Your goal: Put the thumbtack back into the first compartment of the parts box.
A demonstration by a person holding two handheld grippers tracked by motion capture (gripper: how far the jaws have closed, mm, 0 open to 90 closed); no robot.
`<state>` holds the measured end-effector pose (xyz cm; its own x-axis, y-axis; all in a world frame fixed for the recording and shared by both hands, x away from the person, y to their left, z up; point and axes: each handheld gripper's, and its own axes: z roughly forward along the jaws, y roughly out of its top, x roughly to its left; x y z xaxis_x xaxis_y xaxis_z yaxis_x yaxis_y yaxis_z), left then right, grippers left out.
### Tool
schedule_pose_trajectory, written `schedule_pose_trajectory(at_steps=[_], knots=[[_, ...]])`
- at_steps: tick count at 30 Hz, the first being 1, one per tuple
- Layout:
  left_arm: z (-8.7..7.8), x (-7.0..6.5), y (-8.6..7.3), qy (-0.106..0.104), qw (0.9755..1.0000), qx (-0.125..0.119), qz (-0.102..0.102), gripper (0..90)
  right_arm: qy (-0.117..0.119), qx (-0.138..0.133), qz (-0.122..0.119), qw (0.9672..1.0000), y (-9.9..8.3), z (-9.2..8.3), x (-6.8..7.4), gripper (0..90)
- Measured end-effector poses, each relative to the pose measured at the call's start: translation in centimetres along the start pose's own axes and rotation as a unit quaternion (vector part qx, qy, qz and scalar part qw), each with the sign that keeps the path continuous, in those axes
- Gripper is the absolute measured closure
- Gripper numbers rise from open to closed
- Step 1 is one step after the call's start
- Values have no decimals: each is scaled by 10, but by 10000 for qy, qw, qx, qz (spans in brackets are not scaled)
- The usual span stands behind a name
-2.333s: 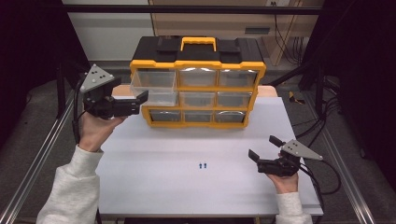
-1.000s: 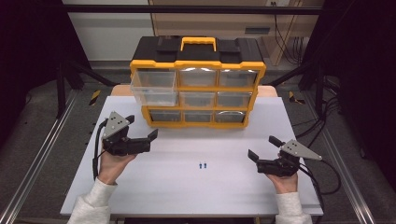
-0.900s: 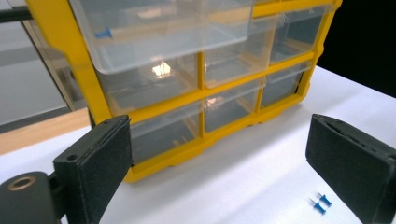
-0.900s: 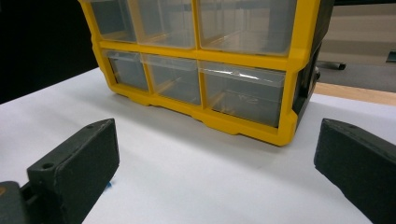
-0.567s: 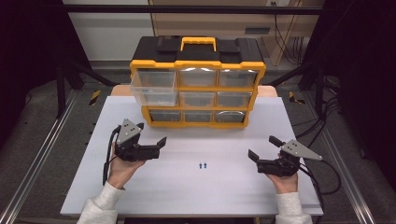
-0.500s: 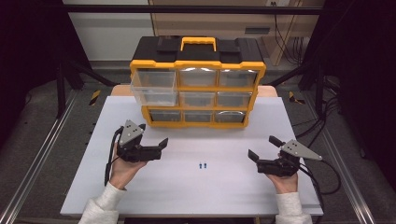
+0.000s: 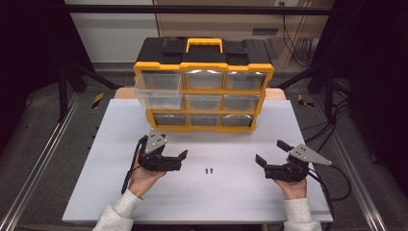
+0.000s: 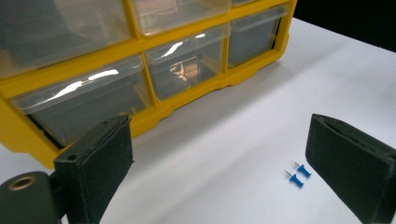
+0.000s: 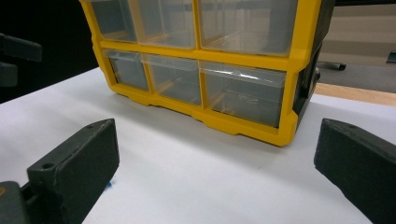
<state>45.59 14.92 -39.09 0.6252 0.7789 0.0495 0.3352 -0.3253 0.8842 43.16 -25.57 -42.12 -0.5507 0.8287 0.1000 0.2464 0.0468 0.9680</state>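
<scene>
Two small blue push pins [image 7: 208, 170] lie side by side on the white table [image 7: 96, 192], in front of a yellow and black drawer organizer [image 7: 204, 86]. The organizer's top-left clear drawer [image 7: 158, 90] stands pulled out. My left gripper [image 7: 181, 160] rests low over the table just left of the pins, open and holding nothing. In the left gripper view the pins [image 8: 295, 175] lie close to the right-hand jaw, with the left gripper [image 8: 222, 154] spread wide. My right gripper [image 7: 271, 153] sits at the right of the table, open and empty, facing the organizer [image 9: 210, 70].
The organizer has a yellow carry handle [image 7: 204, 44] and stands at the back middle of the table. Cables [image 7: 332, 178] trail off the table's right edge. Metal rails [image 7: 38, 168] run along both sides of the table.
My left gripper came down from beside the pulled-out top-left drawer to the table, then slid right toward the pins. The right gripper stayed still.
</scene>
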Motion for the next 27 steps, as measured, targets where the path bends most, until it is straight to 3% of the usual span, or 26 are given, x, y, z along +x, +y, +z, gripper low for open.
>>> schedule_pose_trajectory(at_steps=[14,27], knots=[[30,-21,-10,-114,9994,315,34,70,-12,6,-2,10000,0,0,0,6],[59,-45,-25,-260,9963,794,179,83,14,-8,-38,10000,-1,0,0,6]])
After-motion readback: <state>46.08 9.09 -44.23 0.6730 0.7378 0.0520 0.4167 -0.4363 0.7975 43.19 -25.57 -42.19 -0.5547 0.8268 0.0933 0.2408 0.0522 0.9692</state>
